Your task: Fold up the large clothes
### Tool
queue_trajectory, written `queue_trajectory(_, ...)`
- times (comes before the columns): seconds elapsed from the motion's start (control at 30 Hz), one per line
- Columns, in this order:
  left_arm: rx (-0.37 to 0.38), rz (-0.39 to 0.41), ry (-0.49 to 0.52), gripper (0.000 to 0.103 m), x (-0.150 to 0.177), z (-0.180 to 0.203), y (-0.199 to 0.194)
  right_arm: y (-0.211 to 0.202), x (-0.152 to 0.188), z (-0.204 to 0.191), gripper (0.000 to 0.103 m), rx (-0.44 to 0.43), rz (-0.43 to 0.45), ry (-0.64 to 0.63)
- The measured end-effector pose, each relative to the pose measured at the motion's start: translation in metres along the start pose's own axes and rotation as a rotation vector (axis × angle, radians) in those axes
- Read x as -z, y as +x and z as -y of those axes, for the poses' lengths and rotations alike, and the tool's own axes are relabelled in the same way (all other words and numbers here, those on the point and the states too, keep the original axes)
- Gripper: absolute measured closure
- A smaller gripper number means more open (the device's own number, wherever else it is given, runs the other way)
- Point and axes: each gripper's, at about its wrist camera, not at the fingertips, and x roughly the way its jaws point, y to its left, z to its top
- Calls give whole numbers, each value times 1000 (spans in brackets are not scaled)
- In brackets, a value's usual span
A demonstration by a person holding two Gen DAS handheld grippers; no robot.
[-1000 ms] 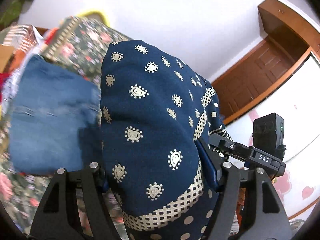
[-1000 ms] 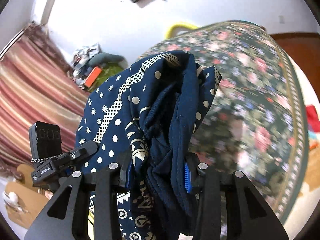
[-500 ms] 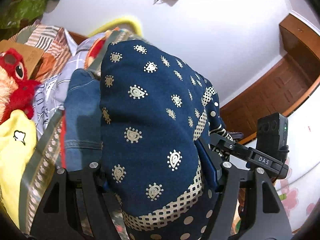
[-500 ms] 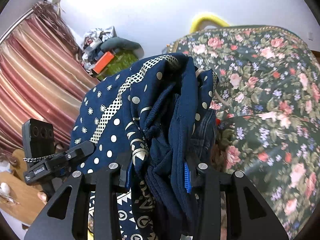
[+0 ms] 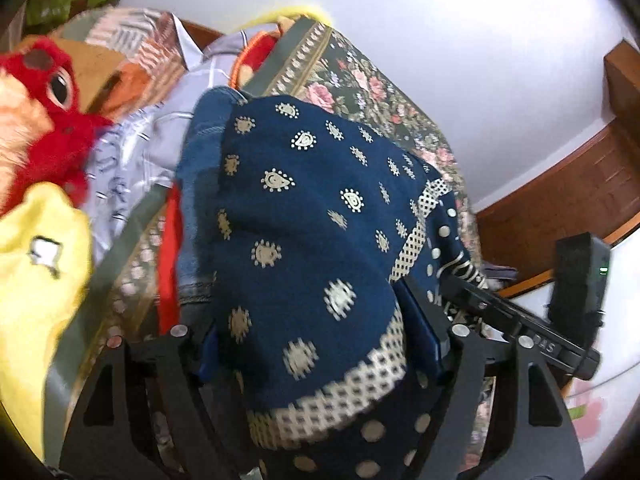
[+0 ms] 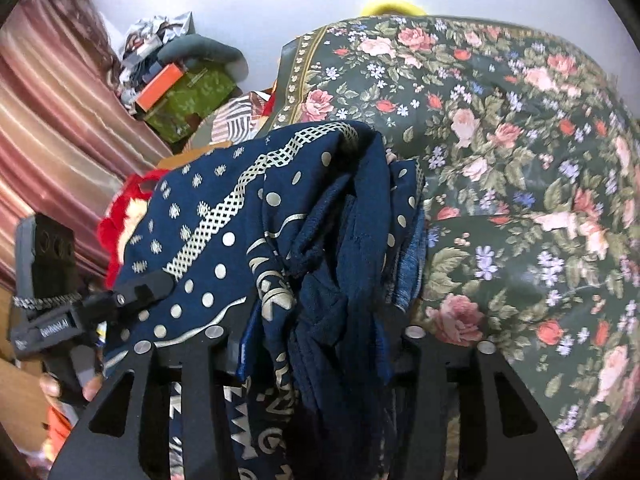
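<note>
Both hand-held grippers are clamped on the same navy printed garment [image 5: 316, 248], which fills the middle of each wrist view. In the left wrist view the left hand-held gripper [image 5: 320, 356] has its jaws closed on a thick bundle of the cloth — paisley motifs above, a cream checked band and pale dots lower down toward 6 o'clock. At 9 o'clock from the bundle, just beside it, lies a fold of blue denim [image 5: 196, 200]; farther toward 9 o'clock sit a red plush toy [image 5: 52, 120] and a yellow cloth [image 5: 40, 280], with a pale striped shirt [image 5: 148, 148] between them and the denim. A floral bedspread [image 5: 360, 88] runs from 12 toward 2 o'clock behind the garment, and the other gripper's body shows at 3 o'clock. In the right wrist view the right hand-held gripper [image 6: 316, 344] pinches a bunched, twisted section of the garment [image 6: 280, 240] between its blue-padded fingers [image 6: 244, 340] — the cloth hangs down past them toward 6 o'clock. The bedspread [image 6: 520, 160] covers the view from 12 through 4 o'clock, a striped curtain [image 6: 52, 112] hangs at 10 o'clock, and a clutter of boxes and bags [image 6: 180, 76] sits near 11 o'clock.
</note>
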Motion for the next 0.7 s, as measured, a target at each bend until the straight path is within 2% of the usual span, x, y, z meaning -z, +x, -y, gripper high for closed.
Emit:
queue_trajectory(0.13,-80,20,74,25,15,12,-16,-16,15,-13,41,159,17,-119)
queue_trajectory(0.2,-107,24,96,25,25,16,-25,-27,30,-16,41,195,15,-158)
queue_trajectory(0.33,-109,29,103,24,54,21,-45,-43,55,-11,40,199,2,-160)
queue_trajectory(0.4,-118,6,110,23,71,23,-50,-51,66,-9,39,197,-3,-139)
queue_trajectory(0.53,-202,-32,145,24,108,32,-51,-75,80,-8,39,180,-1,-74)
queue_trajectory(0.6,-201,-37,151,24,124,37,-59,-93,87,-14,39,177,31,-68)
queue_trajectory(0.7,-196,6,143,24,140,49,-83,-126,99,-28,39,175,103,-87)
